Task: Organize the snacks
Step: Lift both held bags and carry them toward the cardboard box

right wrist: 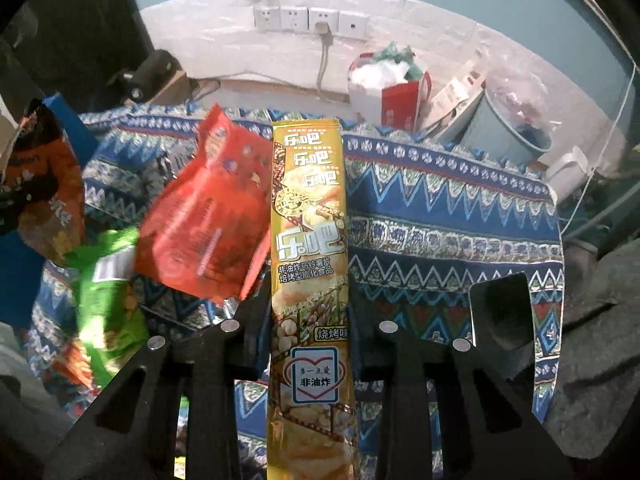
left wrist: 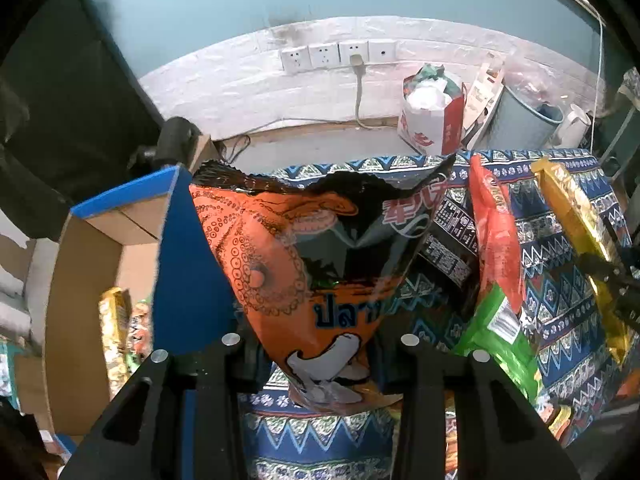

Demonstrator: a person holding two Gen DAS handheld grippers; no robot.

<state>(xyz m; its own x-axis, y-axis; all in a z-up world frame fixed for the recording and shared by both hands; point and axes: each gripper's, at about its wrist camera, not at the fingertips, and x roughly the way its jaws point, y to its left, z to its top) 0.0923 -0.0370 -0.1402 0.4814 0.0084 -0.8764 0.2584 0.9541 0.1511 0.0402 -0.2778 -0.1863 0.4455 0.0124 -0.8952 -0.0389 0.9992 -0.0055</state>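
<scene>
— Left gripper (left wrist: 316, 344), what are you holding?

— You've got it clamped on the orange squid bag (left wrist: 304, 264) at lower centre, lifted off the patterned cloth (left wrist: 560, 292) — likely bound for the cardboard box (left wrist: 80, 280) at the left edge.

— And the right gripper (right wrist: 310, 326)?

— Pinched round the yellow chip sleeve (right wrist: 308, 240), upright at frame centre. Farther off, the red packet (right wrist: 212, 220) and green packet (right wrist: 108, 288) look blurred, leaning left of the sleeve.
</scene>
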